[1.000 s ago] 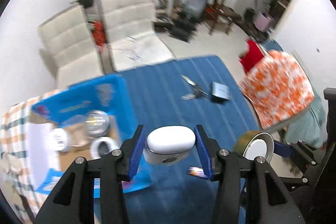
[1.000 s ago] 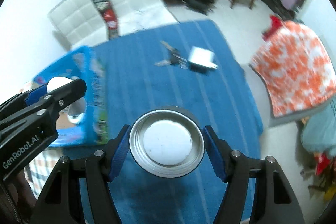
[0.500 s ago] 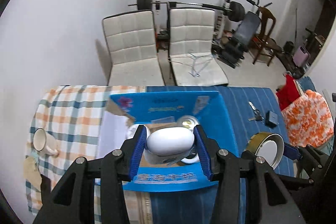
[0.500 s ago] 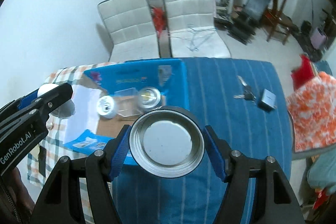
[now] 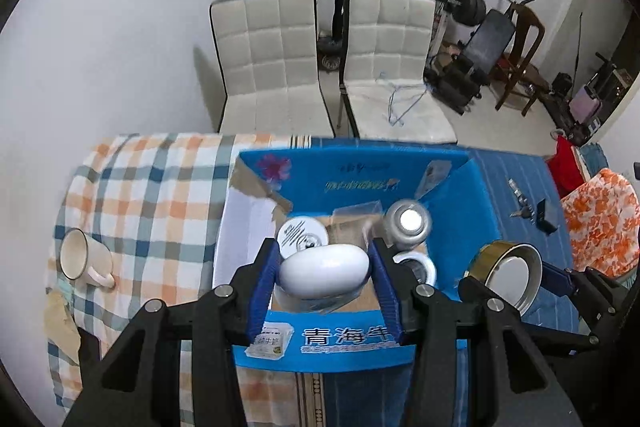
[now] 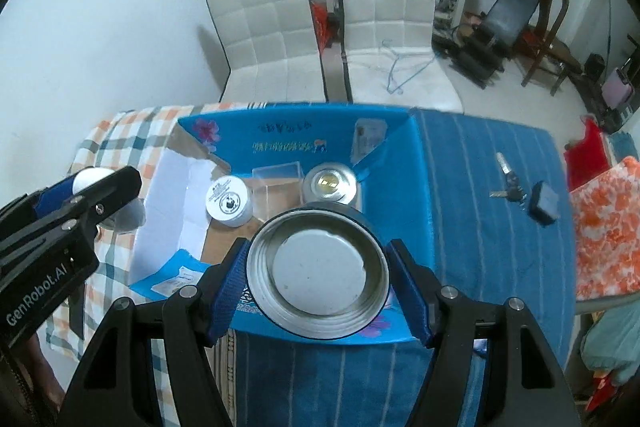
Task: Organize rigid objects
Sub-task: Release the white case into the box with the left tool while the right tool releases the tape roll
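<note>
My left gripper (image 5: 325,277) is shut on a white oval case (image 5: 324,275) and hangs over the open blue cardboard box (image 5: 352,347). My right gripper (image 6: 318,277) is shut on a round metal tin lid (image 6: 318,275), held above the box's near right part (image 6: 400,163). Inside the box stand a white round jar (image 6: 229,202), a clear plastic case (image 6: 278,187) and a silver tin (image 6: 330,185). From the left wrist view the lid (image 5: 506,277) and right gripper show at the right; the left gripper (image 6: 86,195) shows at the left of the right wrist view.
The box sits where a checked cloth (image 5: 160,187) meets a blue striped cloth (image 6: 480,227). A white mug (image 5: 82,259) stands at the left. Keys (image 6: 508,187) and a small dark box (image 6: 542,203) lie on the blue cloth. Two white chairs (image 5: 328,67) stand behind.
Both grippers have swept left across the blue cloth with their loads, from beside the box to above it. The keys and dark box have slid to the right of both views.
</note>
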### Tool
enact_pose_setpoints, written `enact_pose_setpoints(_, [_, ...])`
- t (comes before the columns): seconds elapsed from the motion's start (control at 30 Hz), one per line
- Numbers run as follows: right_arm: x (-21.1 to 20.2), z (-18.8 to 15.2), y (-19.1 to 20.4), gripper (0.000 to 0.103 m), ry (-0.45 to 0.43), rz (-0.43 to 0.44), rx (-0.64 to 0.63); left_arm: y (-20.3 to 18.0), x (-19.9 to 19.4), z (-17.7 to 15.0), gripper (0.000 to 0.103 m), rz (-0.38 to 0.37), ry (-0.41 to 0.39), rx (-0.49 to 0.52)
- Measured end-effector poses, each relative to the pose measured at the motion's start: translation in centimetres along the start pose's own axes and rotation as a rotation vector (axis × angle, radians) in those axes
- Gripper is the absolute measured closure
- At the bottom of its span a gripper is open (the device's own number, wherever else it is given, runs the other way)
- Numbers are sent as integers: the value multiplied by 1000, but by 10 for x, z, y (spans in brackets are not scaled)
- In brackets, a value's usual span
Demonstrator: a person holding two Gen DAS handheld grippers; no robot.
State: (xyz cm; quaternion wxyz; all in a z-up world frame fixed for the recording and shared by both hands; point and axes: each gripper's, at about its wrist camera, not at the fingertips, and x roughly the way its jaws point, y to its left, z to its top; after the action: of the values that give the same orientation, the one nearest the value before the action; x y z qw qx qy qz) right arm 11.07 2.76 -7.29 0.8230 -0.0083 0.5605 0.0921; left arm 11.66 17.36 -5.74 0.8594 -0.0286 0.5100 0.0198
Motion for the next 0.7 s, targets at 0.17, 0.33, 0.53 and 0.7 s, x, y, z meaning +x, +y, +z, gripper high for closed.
enact_pose_setpoints(0.17, [45, -6, 9, 32, 61, 1, -7, 15, 42, -8, 60, -7, 84, -8])
enact_pose_setpoints(0.33, [91, -11, 17, 32, 121, 42, 1, 28, 82, -15, 61, -40, 181, -17])
enact_pose_setpoints(0.53, [137, -17, 30, 32, 165, 86, -31, 39, 123, -26, 66, -76, 296, -37])
enact_pose_setpoints(0.7, [164, -18, 41, 32, 223, 84, -59, 45, 143, -33, 66, -96, 348, -55])
